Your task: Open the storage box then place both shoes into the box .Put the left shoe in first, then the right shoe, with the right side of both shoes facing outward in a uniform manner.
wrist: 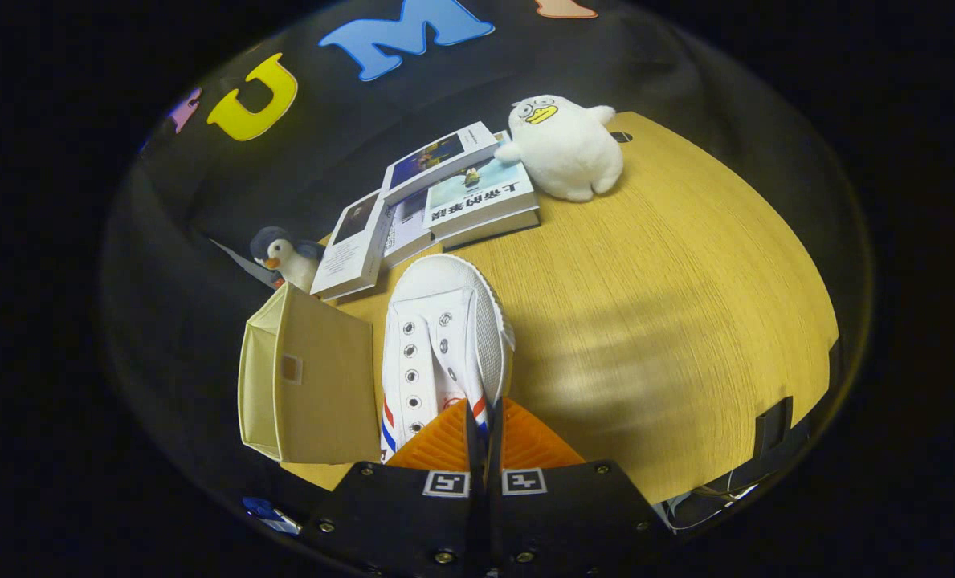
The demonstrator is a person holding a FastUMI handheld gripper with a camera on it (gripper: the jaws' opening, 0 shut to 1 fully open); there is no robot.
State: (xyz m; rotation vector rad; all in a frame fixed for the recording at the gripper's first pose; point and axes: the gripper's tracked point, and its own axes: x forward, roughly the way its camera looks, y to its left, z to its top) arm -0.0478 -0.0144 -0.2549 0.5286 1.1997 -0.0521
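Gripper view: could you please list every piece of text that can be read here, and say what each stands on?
"上帝的", then two characters I cannot make out: cover of the pale thick book.
Covers of the other white-edged books: print too small to read.
Red mark inside the white canvas shoe: blurred.
Square patterned markers on the tool, which is shut on the shoe's side: no words.

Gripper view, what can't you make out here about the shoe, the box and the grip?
- White shoe: its heel end is hidden behind the gripper; the fingers are closed on its side wall.
- Storage box: the inside is hidden by its own wall, so what it holds cannot be told.
- Penguin toy: lower body hidden behind a book and the box.
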